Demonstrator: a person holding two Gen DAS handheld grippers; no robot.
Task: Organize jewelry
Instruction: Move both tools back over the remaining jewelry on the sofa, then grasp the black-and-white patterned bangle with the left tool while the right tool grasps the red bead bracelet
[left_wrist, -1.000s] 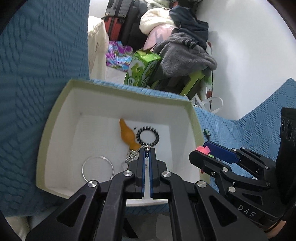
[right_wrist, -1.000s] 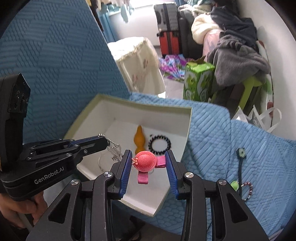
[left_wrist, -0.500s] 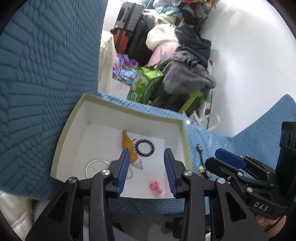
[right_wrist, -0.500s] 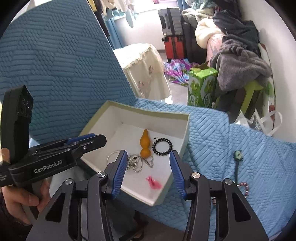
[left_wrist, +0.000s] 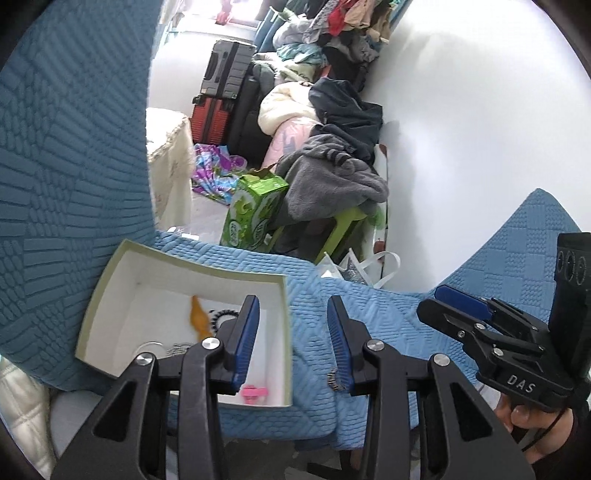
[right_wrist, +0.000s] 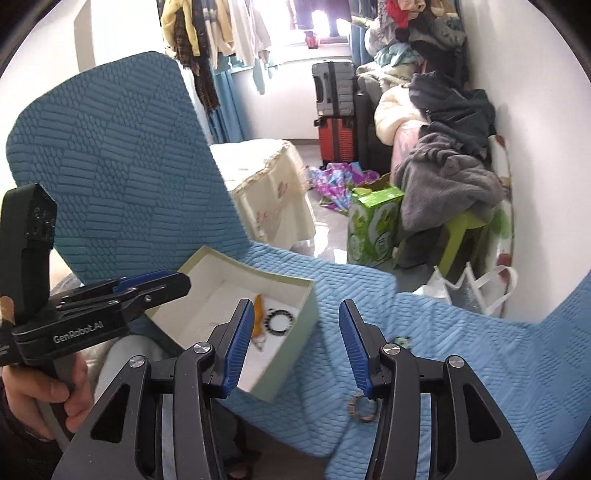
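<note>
"GenRobot.AI" is printed in white on the black body of the left tongs (right_wrist: 155, 286), as seen from the right wrist view; "DAS" is read on the right tongs (left_wrist: 461, 306) in the left wrist view. Both tongs are held apart and empty — ribbed blue pads (left_wrist: 245, 334) set on black plastic arms with silver screw heads.

A shallow square box (left_wrist: 110, 273), pale green outside and white inside, sits on a quilted blue cover (left_wrist: 369, 295) with a woven block texture. Inside the box are noted:
- an orange, gourd-shaped clip (left_wrist: 197, 315)
- a black spiral hair tie (right_wrist: 280, 320), just beside the clip
- a silver chain (left_wrist: 181, 347), partly hidden behind the left pad
- a thin clear ring (left_wrist: 149, 346), near the chain
- a pink hair clip (left_wrist: 255, 391) at the near wall

Outside the box, on the cover, a small beaded bracelet (right_wrist: 364, 406) lies beneath the right tongs' right pad, and a small green-and-black piece (right_wrist: 402, 341) lies further back — its kind cannot be told.

Beyond the cover: a green printed carton (right_wrist: 373, 225), its lettering too blurred to be read, a grey fleece garment (right_wrist: 443, 192) heaped on a lime plastic stool (right_wrist: 461, 236), and stacked grey and red suitcases (right_wrist: 334, 122).
</note>
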